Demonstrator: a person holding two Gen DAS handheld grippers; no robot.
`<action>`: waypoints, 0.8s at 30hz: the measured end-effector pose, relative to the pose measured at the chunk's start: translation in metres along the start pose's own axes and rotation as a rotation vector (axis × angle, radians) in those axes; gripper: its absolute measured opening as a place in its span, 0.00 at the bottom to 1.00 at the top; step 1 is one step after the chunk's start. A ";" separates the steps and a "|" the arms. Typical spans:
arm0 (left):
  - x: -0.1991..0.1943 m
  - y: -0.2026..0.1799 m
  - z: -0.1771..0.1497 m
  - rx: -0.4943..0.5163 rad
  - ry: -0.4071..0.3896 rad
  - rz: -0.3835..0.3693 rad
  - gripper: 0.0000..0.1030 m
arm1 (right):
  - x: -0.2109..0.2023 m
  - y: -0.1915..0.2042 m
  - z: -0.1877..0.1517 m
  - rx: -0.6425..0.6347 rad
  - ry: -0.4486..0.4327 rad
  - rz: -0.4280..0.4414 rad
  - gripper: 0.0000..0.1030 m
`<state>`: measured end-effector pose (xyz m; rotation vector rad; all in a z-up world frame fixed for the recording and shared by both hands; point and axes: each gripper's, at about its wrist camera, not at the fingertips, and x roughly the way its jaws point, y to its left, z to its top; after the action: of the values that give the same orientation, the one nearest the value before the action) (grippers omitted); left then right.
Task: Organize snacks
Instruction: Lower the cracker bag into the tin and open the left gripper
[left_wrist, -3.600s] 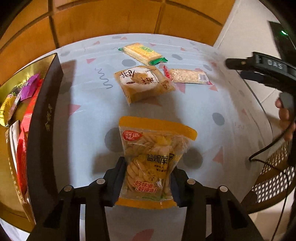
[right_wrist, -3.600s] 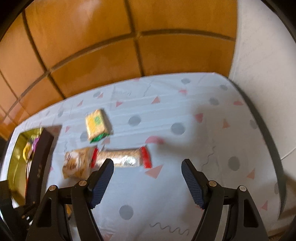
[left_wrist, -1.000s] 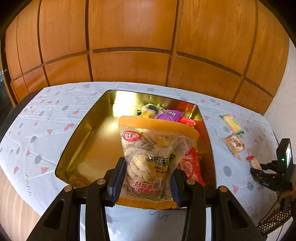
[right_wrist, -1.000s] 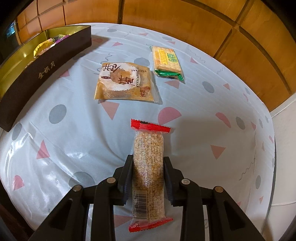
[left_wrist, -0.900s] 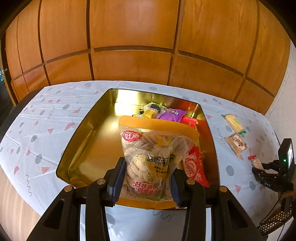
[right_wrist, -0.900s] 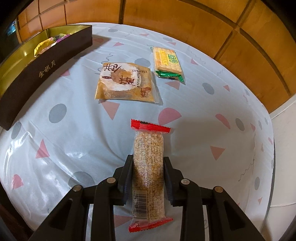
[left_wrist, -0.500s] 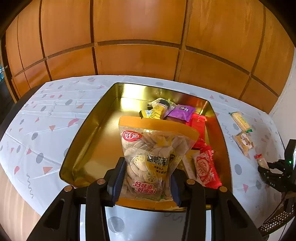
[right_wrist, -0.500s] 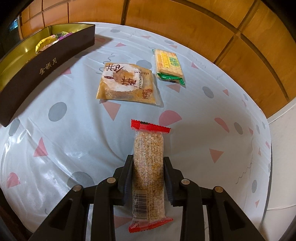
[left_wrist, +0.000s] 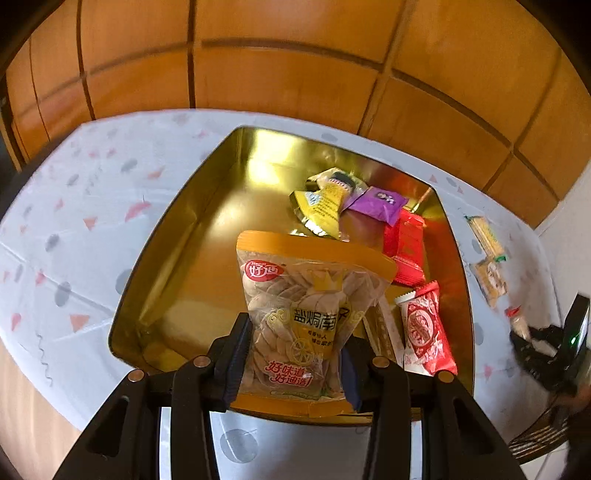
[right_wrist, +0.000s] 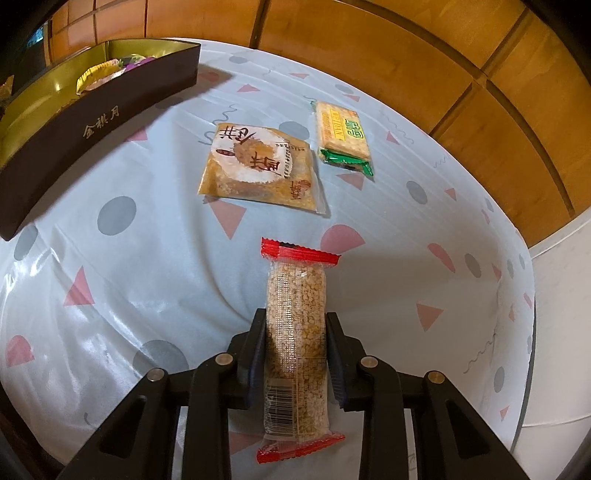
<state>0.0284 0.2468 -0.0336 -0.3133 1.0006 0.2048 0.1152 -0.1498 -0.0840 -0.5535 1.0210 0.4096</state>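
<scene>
Left gripper (left_wrist: 293, 356): black two-finger tool, jaws narrowed and clamped on a clear bag of pale round crackers with orange top and bottom bands (left_wrist: 304, 314). Bag hangs upright over the near end of the rectangular gold-lined tin with dark outer walls (left_wrist: 177, 236) (not touching the tin floor, as far as can be told).

Inside the tin, along its right side: a yellow foil packet (left_wrist: 325, 201), a purple wrapped square (left_wrist: 378, 205) lying partly on it, a red packet (left_wrist: 404, 251), and a red-and-white patterned packet (left_wrist: 424, 328) nearest the camera. Left half of the tin floor is bare gold.

Right gripper (right_wrist: 295, 341): jaws close together, pressing both long sides of a long clear-wrapped grain bar with red crimped ends (right_wrist: 297, 339). Bar points away from the camera, above the pale tablecloth printed with pink triangles and grey dots (right_wrist: 147, 258).

On the cloth beyond the bar: a flat brown-and-white square packet (right_wrist: 262, 166), and just to its right, apart from it, a yellow cracker pack with a green end (right_wrist: 343, 134). The tin sits at the far left in this view, well apart from both.
</scene>
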 end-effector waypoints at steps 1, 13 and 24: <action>0.002 -0.001 0.003 0.022 0.007 0.009 0.42 | 0.000 0.000 0.000 -0.003 -0.001 -0.001 0.30; 0.051 0.002 0.038 0.015 0.093 0.044 0.48 | -0.001 0.000 0.000 -0.005 0.000 0.000 0.30; 0.027 -0.008 0.017 0.012 -0.020 0.120 0.51 | 0.002 -0.003 0.001 0.024 0.011 0.016 0.30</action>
<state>0.0590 0.2461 -0.0470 -0.2397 1.0010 0.3102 0.1185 -0.1513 -0.0845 -0.5268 1.0406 0.4076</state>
